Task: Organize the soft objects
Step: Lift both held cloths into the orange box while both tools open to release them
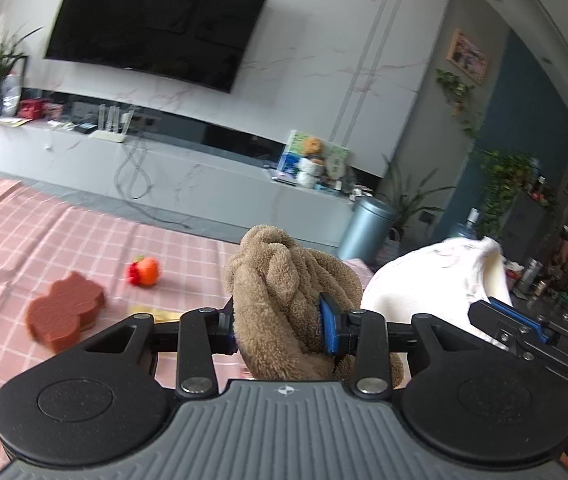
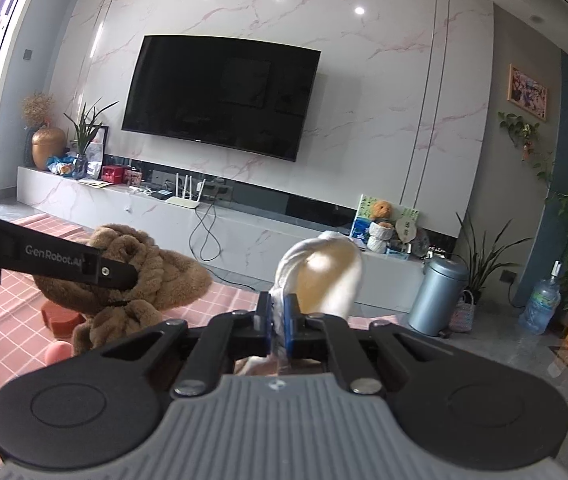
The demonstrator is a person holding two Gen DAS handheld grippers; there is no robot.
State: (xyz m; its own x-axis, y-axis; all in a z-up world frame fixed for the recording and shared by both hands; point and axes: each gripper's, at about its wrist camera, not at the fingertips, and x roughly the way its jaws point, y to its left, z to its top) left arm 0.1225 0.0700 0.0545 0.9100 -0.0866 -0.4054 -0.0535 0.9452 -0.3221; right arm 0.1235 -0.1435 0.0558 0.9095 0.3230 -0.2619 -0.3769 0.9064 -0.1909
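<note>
My left gripper (image 1: 280, 330) is shut on a bunched brown plush cloth (image 1: 284, 280), held up above the pink checked tablecloth (image 1: 44, 224). The same brown plush cloth (image 2: 144, 272) shows at the left of the right wrist view, clamped in the left gripper (image 2: 116, 276). My right gripper (image 2: 279, 328) is shut on a thin fold of a white soft cloth (image 2: 324, 276), which stands up over the jaws. That white cloth (image 1: 424, 280) and the right gripper (image 1: 504, 320) appear at the right of the left wrist view.
On the tablecloth lie a brown-red flower-shaped sponge (image 1: 66, 312), a small orange and red toy (image 1: 144, 272) and a pink ball (image 2: 58, 354). Beyond the table stand a marble TV bench (image 2: 244, 236), a grey bin (image 2: 436, 296) and a water bottle (image 2: 544, 300).
</note>
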